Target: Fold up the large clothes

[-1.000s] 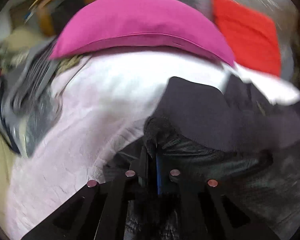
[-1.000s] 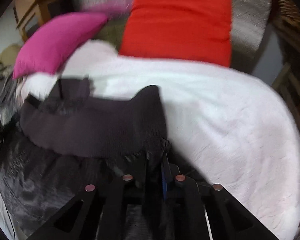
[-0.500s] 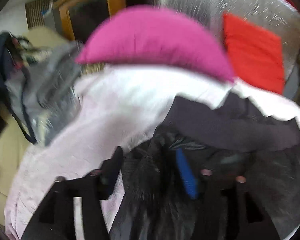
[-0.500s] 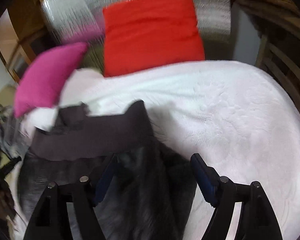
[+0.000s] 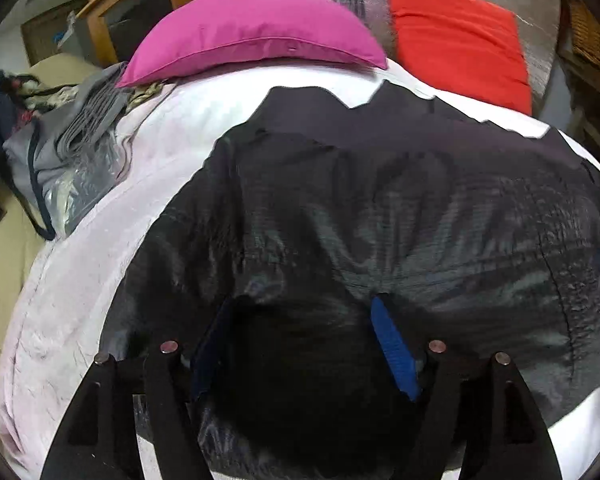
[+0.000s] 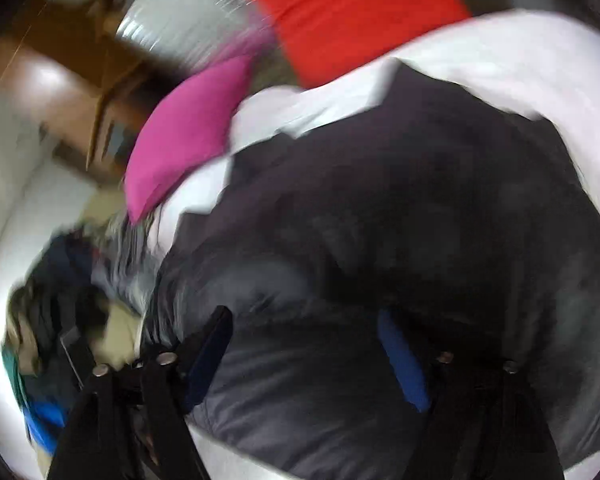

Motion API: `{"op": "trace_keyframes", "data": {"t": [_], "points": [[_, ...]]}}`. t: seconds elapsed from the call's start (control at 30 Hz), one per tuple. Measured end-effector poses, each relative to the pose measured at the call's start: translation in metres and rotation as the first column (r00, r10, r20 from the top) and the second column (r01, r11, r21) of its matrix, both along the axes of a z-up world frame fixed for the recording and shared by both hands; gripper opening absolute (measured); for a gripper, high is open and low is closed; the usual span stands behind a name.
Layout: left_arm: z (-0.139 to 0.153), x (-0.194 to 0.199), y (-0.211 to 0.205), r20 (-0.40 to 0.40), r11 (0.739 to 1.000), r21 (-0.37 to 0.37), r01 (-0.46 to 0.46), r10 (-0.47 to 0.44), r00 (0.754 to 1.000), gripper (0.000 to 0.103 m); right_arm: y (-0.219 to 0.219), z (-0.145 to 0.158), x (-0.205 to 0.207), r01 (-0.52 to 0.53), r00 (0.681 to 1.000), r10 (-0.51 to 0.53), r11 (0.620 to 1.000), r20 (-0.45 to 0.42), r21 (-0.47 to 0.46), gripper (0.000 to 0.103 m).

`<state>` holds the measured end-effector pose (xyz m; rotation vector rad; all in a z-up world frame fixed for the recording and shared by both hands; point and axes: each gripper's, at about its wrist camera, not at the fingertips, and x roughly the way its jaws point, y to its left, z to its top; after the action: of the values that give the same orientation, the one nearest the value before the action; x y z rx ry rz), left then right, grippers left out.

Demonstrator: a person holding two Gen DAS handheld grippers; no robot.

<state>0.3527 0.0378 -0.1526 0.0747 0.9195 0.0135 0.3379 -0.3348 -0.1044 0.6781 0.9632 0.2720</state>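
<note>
Holding both tongs wide apart, I grip nothing in either. My left gripper (image 5: 300,320) hovers above the black jacket (image 5: 400,200), which lies spread on the white bed cover (image 5: 80,280), its dark purple lining (image 5: 340,116) turned toward the pillows. My right gripper (image 6: 304,332) hangs over the same jacket in a blurred view. A magenta pillow (image 5: 252,40) and a red pillow (image 5: 456,36) sit at the bed's far edge, with grey clothes (image 5: 72,152) heaped to the left.

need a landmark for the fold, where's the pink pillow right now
In the left wrist view the pink pillow lies top centre on the white bedding, left of the red cushion, beyond the black jacket.
</note>
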Motion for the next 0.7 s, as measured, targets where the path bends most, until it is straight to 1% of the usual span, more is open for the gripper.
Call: {"op": "trace_keyframes", "data": {"t": [0.03, 0.07, 0.1, 0.13, 0.2, 0.23, 0.3, 0.37, 0.43, 0.47, 0.5, 0.53, 0.57, 0.6, 0.67, 0.7], "points": [[0.005, 0.000, -0.001, -0.004, 1.000, 0.003, -0.012, 0.012, 1.000, 0.073, 0.003, 0.004, 0.001, -0.005, 1.000, 0.005, 1.000, -0.007, -0.027, 0.075], [0.011, -0.001, 0.000, -0.008, 1.000, 0.000, -0.019, 0.019, 1.000, 0.073, 0.008, 0.014, 0.001, -0.011, 1.000, 0.010, 0.997, -0.008, -0.081, 0.075], [0.016, -0.003, 0.002, -0.005, 0.999, -0.007, -0.031, 0.031, 1.000, 0.073, 0.011, 0.023, -0.004, -0.014, 1.000, 0.015, 0.996, 0.010, -0.093, 0.076], [0.024, -0.007, 0.005, 0.008, 0.999, -0.021, -0.045, 0.046, 0.999, 0.073, 0.014, 0.029, -0.006, -0.019, 0.999, 0.022, 0.996, 0.032, -0.083, 0.076], [0.033, -0.014, 0.011, 0.034, 0.996, -0.060, -0.067, 0.069, 0.997, 0.073, 0.020, 0.042, -0.010, -0.019, 0.997, 0.024, 0.998, 0.072, -0.062, 0.081], [0.038, -0.018, 0.014, 0.043, 0.994, -0.085, -0.074, 0.078, 0.996, 0.073, 0.025, 0.044, -0.008, -0.020, 0.996, 0.025, 0.998, 0.083, -0.055, 0.081], [0.045, -0.020, 0.009, 0.046, 0.990, -0.125, -0.063, 0.069, 0.997, 0.073, 0.036, 0.049, -0.003, -0.040, 0.995, 0.045, 0.998, 0.094, -0.048, 0.082], [0.051, -0.023, -0.003, 0.068, 0.990, -0.134, -0.034, 0.044, 0.997, 0.073, 0.042, 0.051, 0.002, -0.061, 0.993, 0.066, 0.997, 0.102, -0.053, 0.082], [0.053, -0.028, -0.015, 0.093, 0.993, -0.114, 0.006, 0.005, 0.996, 0.075, 0.046, 0.044, 0.012, -0.082, 0.993, 0.084, 0.996, 0.087, -0.030, 0.082], [0.049, -0.026, -0.026, 0.093, 0.997, -0.074, 0.025, -0.018, 0.996, 0.076, 0.043, 0.031, 0.020, -0.063, 0.997, 0.065, 0.997, 0.050, -0.045, 0.082], [0.042, -0.022, -0.030, 0.073, 0.999, -0.046, 0.022, -0.019, 0.997, 0.076, 0.040, 0.020, 0.024, -0.032, 0.999, 0.033, 0.997, 0.016, -0.068, 0.082], [0.033, -0.017, -0.032, 0.039, 1.000, -0.016, 0.007, -0.007, 0.999, 0.077, 0.032, 0.004, 0.029, 0.003, 1.000, -0.004, 0.999, -0.022, -0.051, 0.081], [0.019, -0.009, -0.035, -0.008, 1.000, 0.001, -0.002, 0.002, 1.000, 0.078, 0.029, -0.002, 0.032, 0.009, 1.000, -0.010, 1.000, -0.026, -0.011, 0.082], [0.015, -0.008, -0.036, -0.012, 1.000, 0.009, -0.007, 0.007, 1.000, 0.079, 0.029, 0.001, 0.029, 0.008, 1.000, -0.009, 1.000, -0.017, -0.014, 0.081], [0.019, -0.010, -0.037, 0.006, 1.000, 0.019, -0.017, 0.016, 1.000, 0.079, 0.035, 0.013, 0.026, -0.001, 1.000, 0.000, 0.998, -0.020, -0.059, 0.082], [0.024, -0.011, -0.037, 0.007, 1.000, 0.014, -0.024, 0.024, 1.000, 0.079, 0.037, 0.018, 0.023, -0.004, 1.000, 0.004, 0.998, -0.007, -0.066, 0.082]]}}
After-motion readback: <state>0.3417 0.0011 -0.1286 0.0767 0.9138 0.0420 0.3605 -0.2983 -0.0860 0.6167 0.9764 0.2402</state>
